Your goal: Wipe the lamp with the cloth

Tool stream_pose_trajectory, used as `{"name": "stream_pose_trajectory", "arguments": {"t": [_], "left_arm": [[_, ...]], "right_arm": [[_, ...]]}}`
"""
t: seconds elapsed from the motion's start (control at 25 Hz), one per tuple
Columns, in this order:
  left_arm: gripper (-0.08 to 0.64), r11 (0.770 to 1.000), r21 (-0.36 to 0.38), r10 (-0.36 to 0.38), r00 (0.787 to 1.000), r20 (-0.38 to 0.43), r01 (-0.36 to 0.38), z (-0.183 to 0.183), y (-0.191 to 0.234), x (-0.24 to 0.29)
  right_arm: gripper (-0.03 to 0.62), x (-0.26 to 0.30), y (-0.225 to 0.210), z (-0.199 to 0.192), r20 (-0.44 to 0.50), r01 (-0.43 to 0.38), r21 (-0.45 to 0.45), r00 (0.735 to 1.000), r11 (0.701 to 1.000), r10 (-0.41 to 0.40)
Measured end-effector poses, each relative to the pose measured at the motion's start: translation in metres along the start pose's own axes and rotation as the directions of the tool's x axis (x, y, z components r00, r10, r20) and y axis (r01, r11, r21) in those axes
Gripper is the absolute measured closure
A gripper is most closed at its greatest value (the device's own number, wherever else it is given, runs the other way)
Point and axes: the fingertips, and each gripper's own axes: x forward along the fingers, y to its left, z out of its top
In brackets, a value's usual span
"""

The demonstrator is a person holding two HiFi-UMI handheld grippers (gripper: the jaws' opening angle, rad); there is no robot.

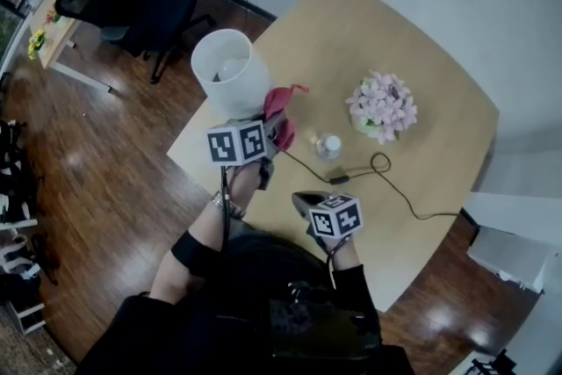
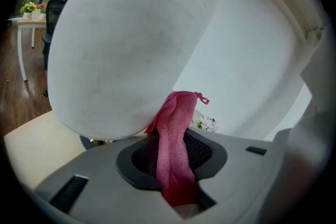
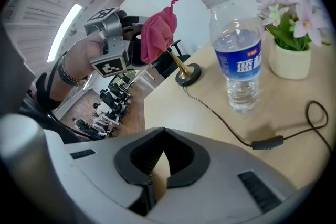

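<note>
Clamping the pink cloth (image 2: 176, 149) upright in the jaws of the left gripper (image 2: 177, 178) and laying its loose top against the lower side of the lamp (image 2: 131, 44) shade for wiping, while holding the right gripper (image 3: 158, 178), jaws together on nothing, low over the table (image 3: 199, 113), out of the way.

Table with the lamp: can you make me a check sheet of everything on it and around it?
Surface: light wooden table.
Job's things: white-shaded lamp; pink cloth at the shade's lower edge.
Clutter: water bottle; pot of pink flowers.
Grippers: left gripper shut on the cloth; right gripper shut, empty, above the table.
Cables: black cord with a switch, lying from the lamp's base across the table.
Surroundings: wood floor; office chairs; another desk.
</note>
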Motion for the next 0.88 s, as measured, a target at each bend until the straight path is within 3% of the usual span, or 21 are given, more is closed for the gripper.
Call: {"name": "stream_pose_trajectory", "arguments": {"t": [0.32, 0.44, 0.52, 0.64, 0.88], "left_arm": [[0.452, 0.999, -0.003, 0.035, 0.99, -0.14, -0.035, -0.051, 0.04, 0.023], [0.453, 0.999, 0.043, 0.021, 0.981, -0.193, -0.013, -0.064, 0.046, 0.014], [0.453, 0.993, 0.112, -0.013, 0.975, -0.222, 0.039, -0.068, 0.037, -0.002], [0.453, 0.955, 0.266, -0.066, 0.967, -0.246, 0.133, -0.066, 0.013, -0.041], [0.453, 0.831, 0.52, -0.087, 0.97, -0.228, 0.197, -0.044, -0.015, -0.116]], "right_arm": [[0.589, 0.005, 0.012, 0.006, 0.024, 0.021, -0.004, 0.999, 1.0, -0.021], [0.589, 0.005, 0.016, 0.009, 0.038, 0.039, -0.008, 0.999, 0.999, -0.039], [0.588, 0.005, 0.02, 0.011, 0.05, 0.048, -0.009, 0.998, 0.999, -0.047], [0.589, 0.003, 0.027, 0.017, 0.08, 0.065, -0.018, 0.995, 0.998, -0.063], [0.589, -0.002, 0.047, 0.047, 0.135, 0.105, -0.068, 0.986, 0.992, -0.095]]}}
